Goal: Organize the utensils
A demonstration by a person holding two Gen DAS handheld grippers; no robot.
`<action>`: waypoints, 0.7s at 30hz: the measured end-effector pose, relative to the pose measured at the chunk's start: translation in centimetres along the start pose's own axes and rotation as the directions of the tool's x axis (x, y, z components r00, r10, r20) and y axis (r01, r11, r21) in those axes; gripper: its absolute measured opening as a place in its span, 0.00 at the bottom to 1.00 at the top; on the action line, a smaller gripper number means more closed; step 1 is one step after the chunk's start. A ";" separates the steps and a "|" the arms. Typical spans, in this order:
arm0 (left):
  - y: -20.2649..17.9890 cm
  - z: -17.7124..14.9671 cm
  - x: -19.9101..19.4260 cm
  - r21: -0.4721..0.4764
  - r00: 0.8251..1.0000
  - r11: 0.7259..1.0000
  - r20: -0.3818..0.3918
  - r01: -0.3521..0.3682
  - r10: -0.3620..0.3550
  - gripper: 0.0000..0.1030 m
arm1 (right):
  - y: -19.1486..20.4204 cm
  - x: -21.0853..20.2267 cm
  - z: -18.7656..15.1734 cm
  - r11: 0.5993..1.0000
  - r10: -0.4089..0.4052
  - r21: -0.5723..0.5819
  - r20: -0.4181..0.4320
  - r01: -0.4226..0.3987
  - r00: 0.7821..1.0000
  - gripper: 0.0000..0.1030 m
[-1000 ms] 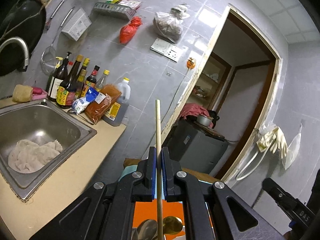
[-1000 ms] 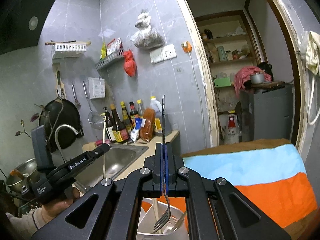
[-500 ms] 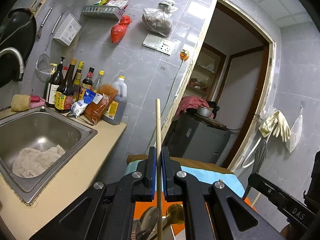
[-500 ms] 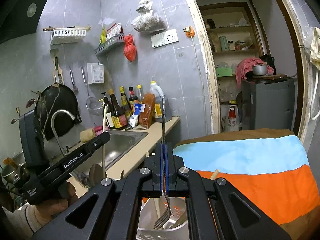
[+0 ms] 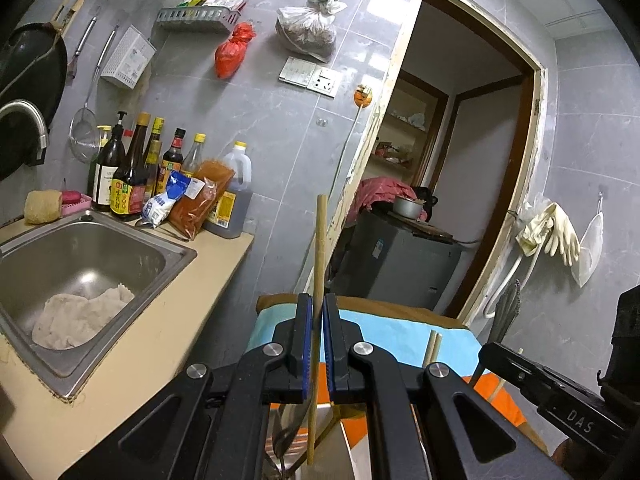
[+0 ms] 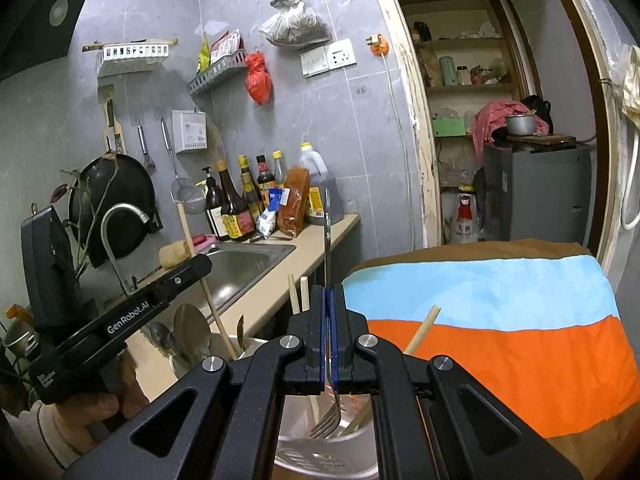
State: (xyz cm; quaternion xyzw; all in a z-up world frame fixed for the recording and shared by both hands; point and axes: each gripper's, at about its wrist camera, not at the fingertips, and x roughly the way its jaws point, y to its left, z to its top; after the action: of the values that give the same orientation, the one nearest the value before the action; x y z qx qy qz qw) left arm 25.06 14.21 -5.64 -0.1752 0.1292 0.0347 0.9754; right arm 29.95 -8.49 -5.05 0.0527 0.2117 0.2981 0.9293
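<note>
At the left, the sink (image 5: 168,248) is set in the desk (image 5: 132,364). A wooden chopstick (image 5: 319,264) is clamped upright by the left gripper (image 5: 316,312), its lower end over a metal holder (image 6: 260,348). Further right, a fork (image 6: 327,264) is pinched, tines down, by the right gripper (image 6: 330,300) above a metal cup (image 6: 328,452).

Black tool (image 6: 329,300) w/ blue pads, silver screws, "GenRobot.AI" mark

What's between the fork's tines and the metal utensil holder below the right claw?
Nothing: in the right wrist view the fork hangs tines-down with bare air above the metal utensil holder.
</note>
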 end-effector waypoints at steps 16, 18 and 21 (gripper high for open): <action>-0.5 0.4 -2.1 -0.032 0.999 0.999 -0.036 0.026 -0.027 0.52 | 0.0 -1.5 0.5 1.000 -0.030 0.010 0.008 0.030 1.000 0.05; -0.8 0.6 -2.3 -0.030 0.999 0.999 -0.041 0.026 -0.027 0.55 | 0.0 -2.1 0.7 0.999 -0.039 0.010 0.013 0.039 0.999 0.07; -1.2 0.8 -2.7 -0.032 0.998 0.999 -0.058 0.038 -0.040 0.61 | -0.2 -3.1 0.9 0.998 -0.063 0.017 0.019 0.063 0.998 0.29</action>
State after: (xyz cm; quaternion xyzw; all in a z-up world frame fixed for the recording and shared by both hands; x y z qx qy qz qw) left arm 22.77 13.29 -3.83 -0.1938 0.1538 0.0125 0.9688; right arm 28.19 -10.40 -3.16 0.0567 0.2065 0.2665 0.9398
